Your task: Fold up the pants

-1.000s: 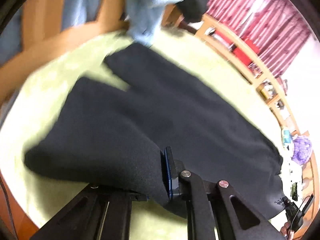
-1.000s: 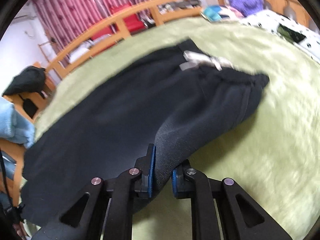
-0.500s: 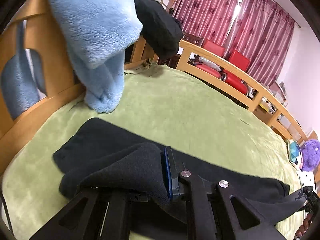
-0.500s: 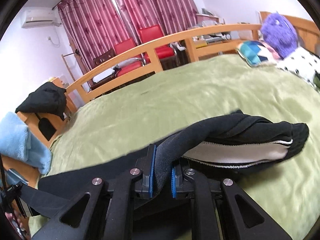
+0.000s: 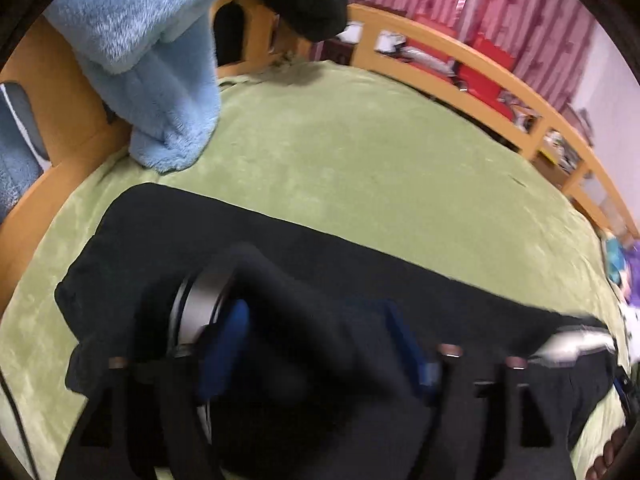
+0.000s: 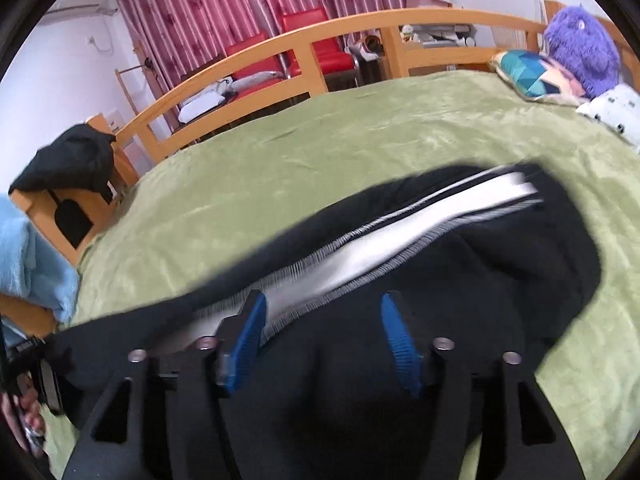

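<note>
Your left tongs (image 5: 320, 344) and right tongs (image 6: 322, 340) are released; the pants (image 6: 460, 264) are soft and limp, so grasp the thick waistband (image 6: 408, 224).

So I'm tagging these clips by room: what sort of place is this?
Most likely a bedroom. The black pants lie on a bed under a green blanket, with a wooden bed rail along its edge, pillows and a purple plush toy at one end, and red curtains behind.

Even indoor light, no glare; heavy fisheye bending with dark corners; motion blur smears both views' foregrounds.
</note>
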A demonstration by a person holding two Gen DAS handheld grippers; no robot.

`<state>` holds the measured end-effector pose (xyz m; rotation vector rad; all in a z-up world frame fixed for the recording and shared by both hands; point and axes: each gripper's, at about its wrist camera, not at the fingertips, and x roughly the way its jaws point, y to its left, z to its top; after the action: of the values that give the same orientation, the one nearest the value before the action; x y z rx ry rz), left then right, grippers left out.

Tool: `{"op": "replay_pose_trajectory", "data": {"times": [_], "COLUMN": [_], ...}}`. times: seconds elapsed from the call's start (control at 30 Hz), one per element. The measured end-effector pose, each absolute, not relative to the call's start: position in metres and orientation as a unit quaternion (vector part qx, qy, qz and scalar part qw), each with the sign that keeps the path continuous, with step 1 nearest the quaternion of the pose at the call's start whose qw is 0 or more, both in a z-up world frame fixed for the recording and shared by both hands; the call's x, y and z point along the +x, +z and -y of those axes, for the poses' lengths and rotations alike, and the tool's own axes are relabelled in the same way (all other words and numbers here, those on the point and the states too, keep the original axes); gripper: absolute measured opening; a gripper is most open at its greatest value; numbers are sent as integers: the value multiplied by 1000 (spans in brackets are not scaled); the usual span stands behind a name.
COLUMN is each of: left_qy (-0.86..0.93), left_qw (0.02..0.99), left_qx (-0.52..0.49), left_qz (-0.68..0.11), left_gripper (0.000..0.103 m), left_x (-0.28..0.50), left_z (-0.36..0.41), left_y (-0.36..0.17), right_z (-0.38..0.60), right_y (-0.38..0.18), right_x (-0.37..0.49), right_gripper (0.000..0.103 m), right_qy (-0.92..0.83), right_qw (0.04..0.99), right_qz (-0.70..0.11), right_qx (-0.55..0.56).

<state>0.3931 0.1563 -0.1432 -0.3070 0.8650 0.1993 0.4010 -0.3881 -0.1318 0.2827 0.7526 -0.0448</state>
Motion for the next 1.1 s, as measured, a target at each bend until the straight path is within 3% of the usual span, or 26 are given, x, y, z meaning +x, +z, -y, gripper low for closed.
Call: {"op": "replay_pose_trajectory", "data": {"times": [0.17, 0.27, 0.47, 0.67, 0.93, 1.0, 1.03, 1.07, 1.1], "left_qy": [55, 45, 58, 79, 104, 113, 120, 127, 134], "left_qw": [895, 882, 847, 840, 842, 841, 841, 840, 840], "left_qx": [-141, -156, -228, -260, -285, -286, -285, -282, -276], "left_qz": [-420, -442, -476, -469, -445, -444, -444, -445, -447], "left_gripper": [78, 78, 78, 78, 76, 72, 65, 54, 48], "left_x": [343, 318, 303, 314, 351, 357, 359, 360, 361], "left_z": [-140, -137, -151, -161, -167, -166, -166, -165, -166], "left_y": [-147, -173, -220, -239, -246, -247, -247, -246, -246], "right_z": [412, 430, 446, 441, 433, 432, 432, 431, 432], "right_y": [-153, -175, -216, -229, -239, -241, -240, -241, -240], "right_x": [351, 334, 334, 363, 400, 408, 411, 414, 415], "right_gripper": [70, 75, 75, 76, 90, 90, 90, 85, 65], "right_qy": [-65, -80, -65, -58, -79, -90, -95, -101, -107], "right_qw": [912, 896, 865, 862, 868, 869, 869, 870, 870], "right_qz": [-383, -402, -433, -433, -408, -399, -394, -389, -386], "right_qx": [136, 169, 244, 259, 272, 280, 282, 286, 287]}}
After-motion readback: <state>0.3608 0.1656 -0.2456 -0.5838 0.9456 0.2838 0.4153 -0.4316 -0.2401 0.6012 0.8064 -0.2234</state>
